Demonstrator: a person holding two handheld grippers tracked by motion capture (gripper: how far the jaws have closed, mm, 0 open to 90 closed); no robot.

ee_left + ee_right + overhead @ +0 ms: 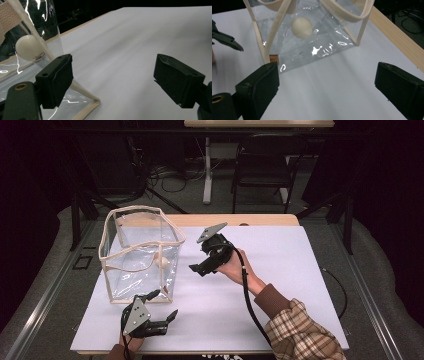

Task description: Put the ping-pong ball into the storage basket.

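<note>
A clear plastic bag (pixel 140 252) with cream trim stands open-topped on the left of the white table sheet. Inside it, near the bottom, lies a white round bulb (pixel 162 261), also seen through the wall as the bulb (pixel 28 48) and the bulb (pixel 302 27). My left gripper (pixel 162 306) rests at the bag's near right corner, open, its left jaw against the bag's corner seam (pixel 85 100). My right gripper (pixel 200 269) hovers just right of the bag, pointing at the bag (pixel 312 42), open with nothing between its jaws.
The white sheet (pixel 280 270) covers most of the wooden table (pixel 240 220). A cable (pixel 247 295) trails from the right gripper along a plaid sleeve (pixel 300 330). A dark chair (pixel 262 165) and table legs stand beyond the far edge.
</note>
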